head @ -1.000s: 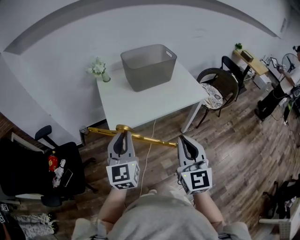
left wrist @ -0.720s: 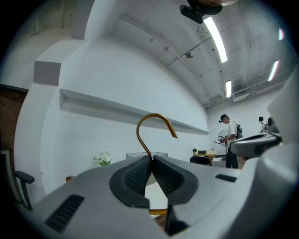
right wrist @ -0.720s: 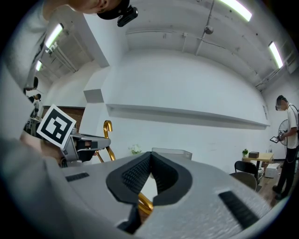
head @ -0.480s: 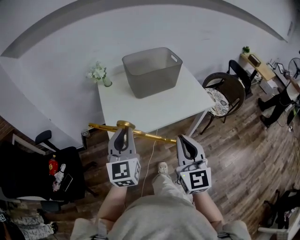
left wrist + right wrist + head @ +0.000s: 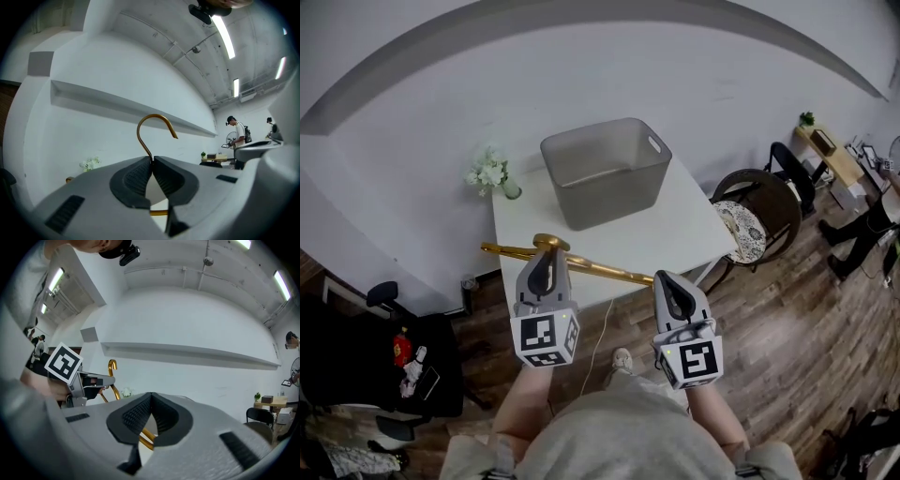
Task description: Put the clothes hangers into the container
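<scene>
Ahead: hanger point(image 5: 602, 270) over table point(image 5: 667, 230); flowers point(image 5: 490, 172) beside container point(image 5: 607, 178); chair point(image 5: 752, 208) right.

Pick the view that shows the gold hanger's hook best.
Left gripper view: the gold hanger's hook stands whole against the white wall, just above the left gripper's shut jaws. Head view shows it foreshortened from above; right gripper view shows it small, beside the left gripper.
</scene>
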`<state>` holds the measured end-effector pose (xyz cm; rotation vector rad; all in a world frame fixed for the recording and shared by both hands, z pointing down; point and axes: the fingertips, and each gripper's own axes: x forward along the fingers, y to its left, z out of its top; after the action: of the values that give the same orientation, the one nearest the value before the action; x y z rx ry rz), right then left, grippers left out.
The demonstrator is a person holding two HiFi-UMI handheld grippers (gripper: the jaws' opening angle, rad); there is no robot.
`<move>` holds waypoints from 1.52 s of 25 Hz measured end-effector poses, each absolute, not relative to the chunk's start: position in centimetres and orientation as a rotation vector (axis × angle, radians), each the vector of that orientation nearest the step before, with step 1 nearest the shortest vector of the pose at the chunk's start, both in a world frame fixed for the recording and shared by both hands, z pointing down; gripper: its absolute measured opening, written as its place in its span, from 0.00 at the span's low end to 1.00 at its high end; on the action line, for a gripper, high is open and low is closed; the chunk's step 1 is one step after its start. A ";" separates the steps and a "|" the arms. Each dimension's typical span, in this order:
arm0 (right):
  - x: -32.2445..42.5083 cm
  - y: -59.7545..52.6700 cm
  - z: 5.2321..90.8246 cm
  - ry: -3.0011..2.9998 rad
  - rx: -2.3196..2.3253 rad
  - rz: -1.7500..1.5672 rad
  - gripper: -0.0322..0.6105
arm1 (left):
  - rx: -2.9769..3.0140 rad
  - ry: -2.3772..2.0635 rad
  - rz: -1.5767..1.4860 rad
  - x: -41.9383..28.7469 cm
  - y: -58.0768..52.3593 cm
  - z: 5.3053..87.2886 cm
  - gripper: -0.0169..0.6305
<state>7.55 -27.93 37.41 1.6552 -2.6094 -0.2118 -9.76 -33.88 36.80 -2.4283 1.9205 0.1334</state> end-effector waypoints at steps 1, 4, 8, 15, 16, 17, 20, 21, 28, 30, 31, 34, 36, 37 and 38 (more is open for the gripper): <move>7.7 -28.9 37.4 -2.607 1.639 -0.210 0.04 | -2.422 1.923 0.134 -9.5 -35.0 36.6 0.06; 8.2 -31.7 37.1 -2.630 1.613 -0.221 0.04 | -2.409 1.932 0.132 -8.9 -38.1 36.0 0.06; 8.4 -35.3 37.1 -2.666 1.587 -0.243 0.04 | -2.393 1.945 0.139 -8.6 -42.1 35.2 0.06; 9.2 -39.7 38.0 -2.693 1.518 -0.236 0.04 | -2.384 1.925 0.198 -6.5 -47.7 33.0 0.06; 9.4 -40.1 38.3 -2.694 1.506 -0.230 0.04 | -2.379 1.922 0.205 -6.1 -48.3 32.7 0.06; 9.6 -40.5 38.4 -2.694 1.495 -0.218 0.04 | -2.375 1.919 0.210 -5.7 -49.0 32.4 0.06; 9.7 -41.8 38.1 -2.701 1.479 -0.203 0.04 | -2.368 1.908 0.222 -4.7 -51.0 31.5 0.06; 9.8 -42.2 38.2 -2.710 1.478 -0.203 0.04 | -2.367 1.904 0.224 -4.4 -51.6 31.3 0.06; 10.6 -44.3 39.1 -2.701 1.445 -0.182 0.04 | -2.385 1.890 0.238 -2.3 -55.6 30.7 0.06; 10.7 -44.9 39.1 -2.706 1.452 -0.181 0.04 | -2.396 1.886 0.246 -1.8 -56.8 30.8 0.06; 10.8 -45.1 39.1 -2.710 1.461 -0.183 0.04 | -2.402 1.883 0.247 -1.5 -57.4 30.8 0.06; 11.1 -45.8 39.3 -2.706 1.473 -0.180 0.04 | -2.409 1.878 0.245 -0.9 -59.0 31.0 0.06; 11.4 -46.3 39.5 -2.702 1.478 -0.182 0.04 | -2.409 1.878 0.242 -0.6 -60.3 31.1 0.06; 11.5 -46.5 39.5 -2.703 1.482 -0.184 0.04 | -2.413 1.878 0.243 -0.4 -60.9 31.2 0.06; 11.5 -46.7 39.6 -2.703 1.484 -0.180 0.04 | -2.420 1.880 0.246 -0.3 -61.6 31.4 0.06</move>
<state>11.52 -46.68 39.55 1.4838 -2.7028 -0.1799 -0.33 -61.57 31.36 -2.4200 1.8798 0.2461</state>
